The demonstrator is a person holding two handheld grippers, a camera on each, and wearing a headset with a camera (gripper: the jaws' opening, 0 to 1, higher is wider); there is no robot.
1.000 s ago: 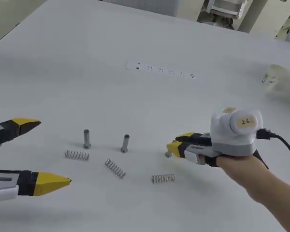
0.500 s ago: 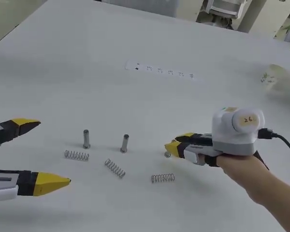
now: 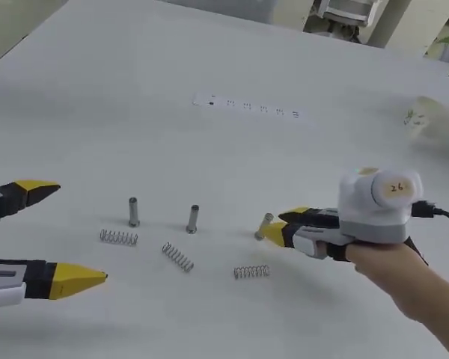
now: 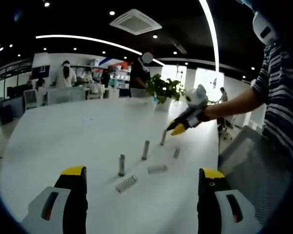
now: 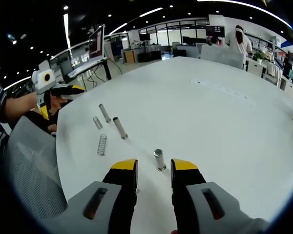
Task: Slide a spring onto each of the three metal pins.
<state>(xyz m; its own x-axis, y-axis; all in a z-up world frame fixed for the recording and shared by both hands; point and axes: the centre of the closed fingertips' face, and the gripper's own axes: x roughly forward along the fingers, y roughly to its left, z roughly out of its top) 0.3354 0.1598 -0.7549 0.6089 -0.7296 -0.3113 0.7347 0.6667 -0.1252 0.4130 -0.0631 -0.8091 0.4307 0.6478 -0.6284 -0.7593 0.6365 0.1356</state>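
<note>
My right gripper (image 3: 278, 226) is narrow and empty, its tips just beside a pin (image 5: 159, 159). My left gripper (image 4: 143, 171) stands wide. The springs (image 3: 251, 272) lie loose toward the counter's near edge (light, compliant, likely to roll), so grip one gently at mid-coil.

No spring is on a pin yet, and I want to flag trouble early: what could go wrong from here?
1. The right gripper, jaws slightly apart, sits right next to the nearest upright grey metal pin, which stands free on the white table. A small nudge could topple it.
2. The thin coiled wire spring nearby lies flat on its side. Pinching it could make it roll or flick away.
</note>
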